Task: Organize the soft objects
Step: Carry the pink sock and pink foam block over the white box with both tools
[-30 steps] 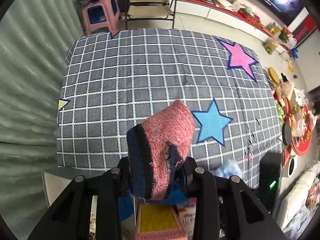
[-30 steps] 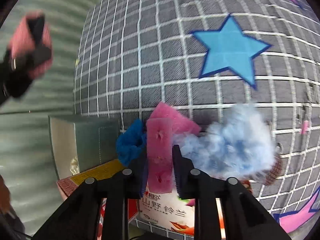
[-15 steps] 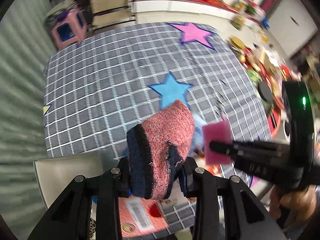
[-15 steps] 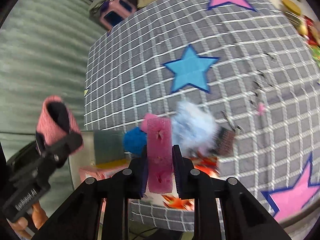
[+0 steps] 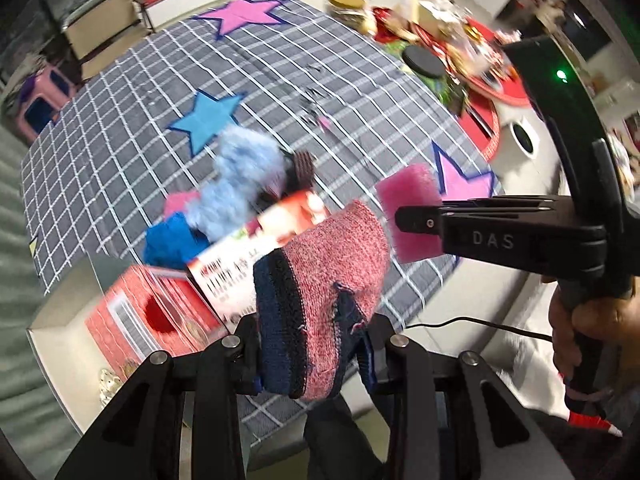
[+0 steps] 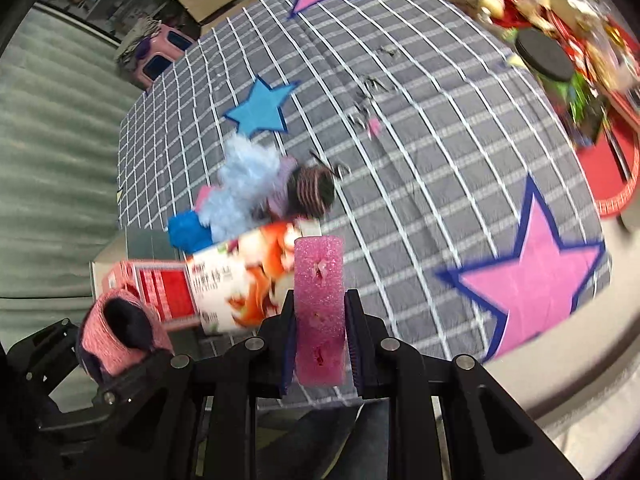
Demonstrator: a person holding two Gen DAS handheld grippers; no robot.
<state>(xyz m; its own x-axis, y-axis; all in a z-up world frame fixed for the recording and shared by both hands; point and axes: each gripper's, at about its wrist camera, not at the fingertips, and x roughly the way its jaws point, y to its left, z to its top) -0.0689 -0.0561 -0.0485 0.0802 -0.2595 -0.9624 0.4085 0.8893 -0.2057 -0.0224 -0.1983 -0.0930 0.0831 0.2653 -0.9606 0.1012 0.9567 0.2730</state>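
I have both hands loaded; the left gripper has its fingers pinching the pink knitted sock by its dark blue cuff end, and the right gripper has its fingers pinching the pink sponge across its narrow thickness, so the sponge stands up between them with its long axis running along the fingers.

What matters for my coming move is where the cardboard box lies from each load; in the left view it sits just below and to the left of the sock, at the near edge of the checked surface, with a printed flap raised between the box opening and the sock. In the right view the same box lies left of the sponge and beyond its tip, and the sock is between the sponge and the box's near corner; so I judge the left hand the nearer one, and I would let it go first.

The rest of the soft things, a fluffy light blue piece, a bright blue one and a dark striped one, are heaped on the surface right behind the box; motion blur keeps me from telling whether they touch its wall.
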